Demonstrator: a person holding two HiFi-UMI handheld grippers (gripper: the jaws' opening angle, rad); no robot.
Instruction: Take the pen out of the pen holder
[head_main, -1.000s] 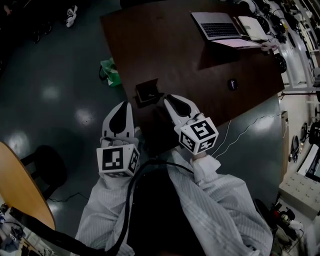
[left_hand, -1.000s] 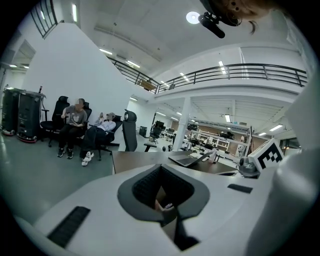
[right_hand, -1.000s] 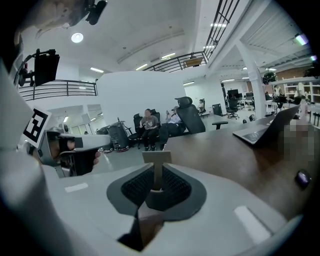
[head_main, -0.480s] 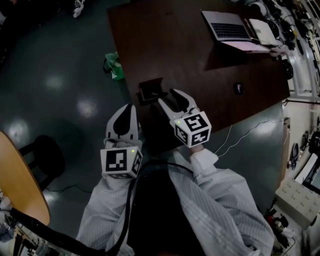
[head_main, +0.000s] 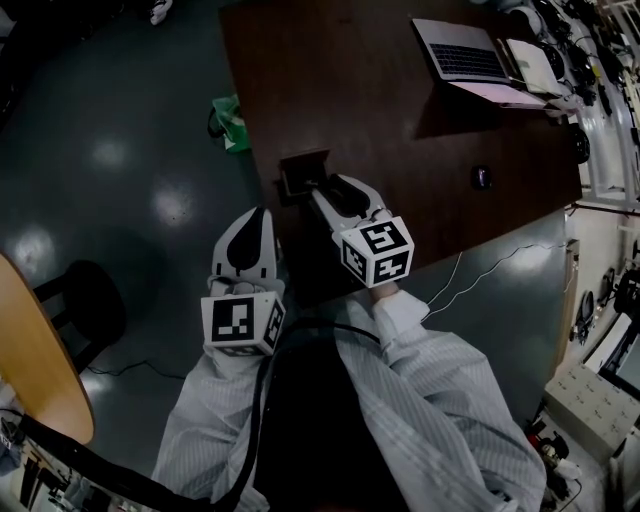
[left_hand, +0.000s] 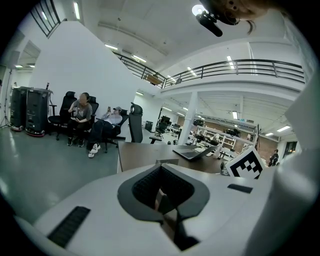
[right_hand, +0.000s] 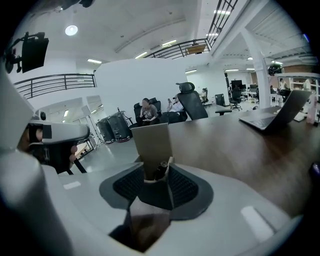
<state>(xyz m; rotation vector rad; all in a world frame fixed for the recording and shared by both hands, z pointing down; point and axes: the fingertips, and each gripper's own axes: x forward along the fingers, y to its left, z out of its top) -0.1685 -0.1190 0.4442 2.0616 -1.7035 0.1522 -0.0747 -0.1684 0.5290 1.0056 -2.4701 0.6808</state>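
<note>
Pen holder (right_hand: 152, 142), tan, boxy, tall back panel, dark pen (right_hand: 162, 169) inside

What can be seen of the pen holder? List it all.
The pen holder is a tan box, cardboard-like, open on top with a taller back panel. It stands upright on the dark table, by its near edge. A dark pen pokes up inside. Its front lies between the right gripper's open jaws, which have just been closing; whether the pads touch it I cannot tell.
</note>
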